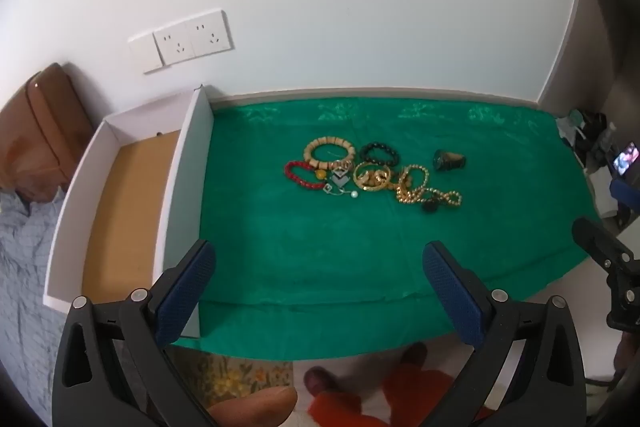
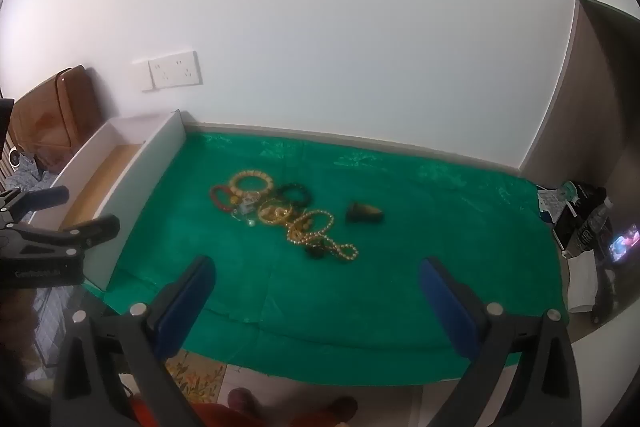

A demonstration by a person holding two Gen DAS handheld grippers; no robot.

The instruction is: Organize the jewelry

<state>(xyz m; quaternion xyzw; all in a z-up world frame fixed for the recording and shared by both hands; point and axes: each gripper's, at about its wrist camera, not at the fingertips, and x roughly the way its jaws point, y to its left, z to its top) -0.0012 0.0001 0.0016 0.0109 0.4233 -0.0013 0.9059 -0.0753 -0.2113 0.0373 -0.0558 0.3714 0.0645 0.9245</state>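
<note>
Little can be read. In the right wrist view, pale lettering runs along the black body of the left gripper (image 2: 86, 225) at the left edge; it is blurred and seems to begin "Gen", the rest illegible. The small lit screen (image 2: 624, 247) at the far right shows colours but no legible words. The wall sockets (image 1: 194, 41) bear no readable marking.
</note>
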